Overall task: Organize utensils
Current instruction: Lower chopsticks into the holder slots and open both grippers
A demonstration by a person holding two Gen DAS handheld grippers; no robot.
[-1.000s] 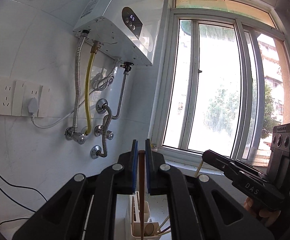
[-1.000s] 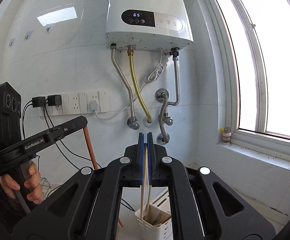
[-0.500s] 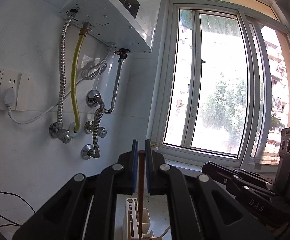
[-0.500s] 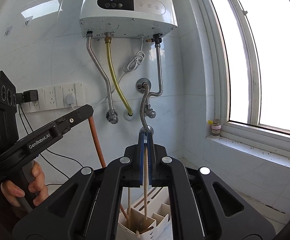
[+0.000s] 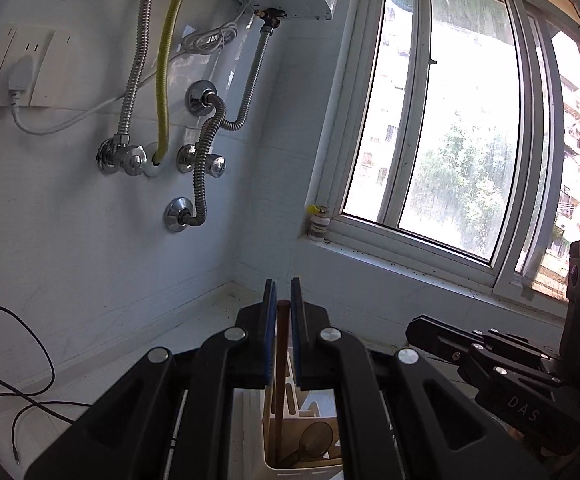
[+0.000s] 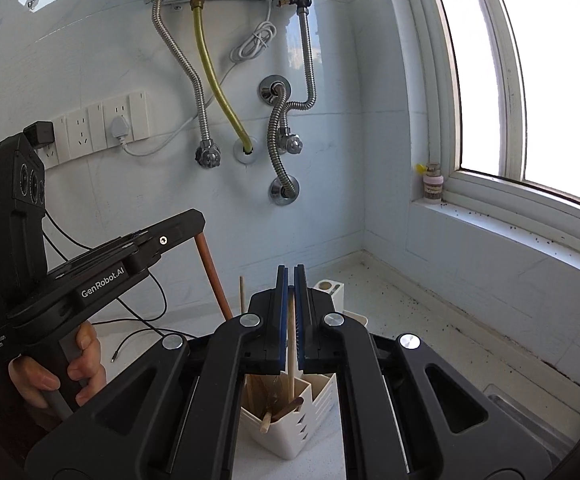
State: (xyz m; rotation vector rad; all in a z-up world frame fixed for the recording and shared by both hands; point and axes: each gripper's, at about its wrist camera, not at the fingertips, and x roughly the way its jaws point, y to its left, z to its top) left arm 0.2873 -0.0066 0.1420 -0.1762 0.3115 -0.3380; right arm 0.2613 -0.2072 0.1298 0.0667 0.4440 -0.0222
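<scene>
In the left wrist view, the left gripper (image 5: 283, 300) pinches a dark brown stick (image 5: 282, 354) between its blue pads; the stick's long axis runs nearly straight down from the jaws into the white utensil holder (image 5: 303, 462) directly beneath them, so release looks to need only a short drop. In the right wrist view, the right gripper (image 6: 290, 284) is clamped on a pale wooden chopstick (image 6: 290, 360), likewise hanging upright, its lower end already inside a front compartment of the holder just below the tips. Both tongs sit equally close above the holder, the left one to the side and slightly higher.
</scene>
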